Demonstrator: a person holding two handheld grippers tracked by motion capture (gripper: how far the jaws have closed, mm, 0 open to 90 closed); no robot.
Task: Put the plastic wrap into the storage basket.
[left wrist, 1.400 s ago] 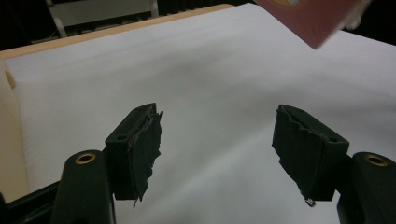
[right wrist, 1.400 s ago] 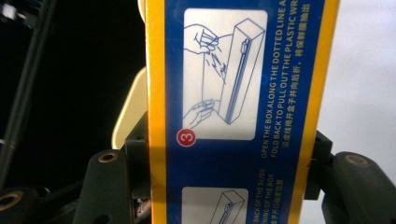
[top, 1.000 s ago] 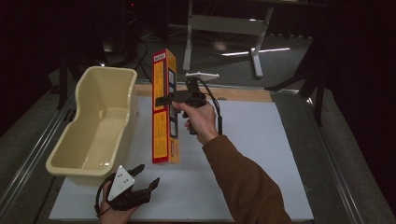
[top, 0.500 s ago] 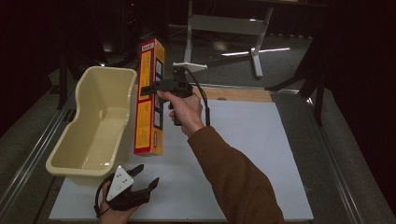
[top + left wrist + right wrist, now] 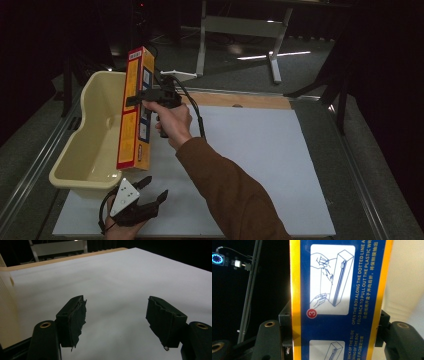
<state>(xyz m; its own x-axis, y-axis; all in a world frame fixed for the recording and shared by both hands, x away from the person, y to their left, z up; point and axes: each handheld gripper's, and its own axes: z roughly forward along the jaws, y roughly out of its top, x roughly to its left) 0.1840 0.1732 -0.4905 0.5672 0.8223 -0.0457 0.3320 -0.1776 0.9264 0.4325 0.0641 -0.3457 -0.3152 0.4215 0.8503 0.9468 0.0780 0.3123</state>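
**Long yellow box gripped upright over the rim of the cream tub**

Nearest the person, at the bottom edge of the high view, the left gripper [image 5: 150,194] rests low over the white sheet [image 5: 260,165] that covers the table, just in front of the tub's near corner. Its two black jaws stand wide apart with nothing between them; the left gripper view looks out between them onto bare white sheet [image 5: 115,290], with a strip of the tub's cream wall [image 5: 6,305] at the left edge.

Farther in, a brown sleeve [image 5: 230,195] reaches diagonally from the bottom toward the middle left. The hand at its end holds the right gripper [image 5: 134,100], whose jaws are clamped on a long yellow box [image 5: 134,115] about halfway up. The box stands nearly upright, slightly tilted, lifted clear of the table, its lower end over the near right rim of the tub. In the right gripper view the box's blue and yellow face [image 5: 337,300] with printed opening instructions sits tight between the two jaws.

To the left lies the cream tub [image 5: 92,150], long and deep, on the table's left side.

Beyond the sheet a wooden table edge [image 5: 240,100] shows, then a dark floor with a metal stand [image 5: 240,25].
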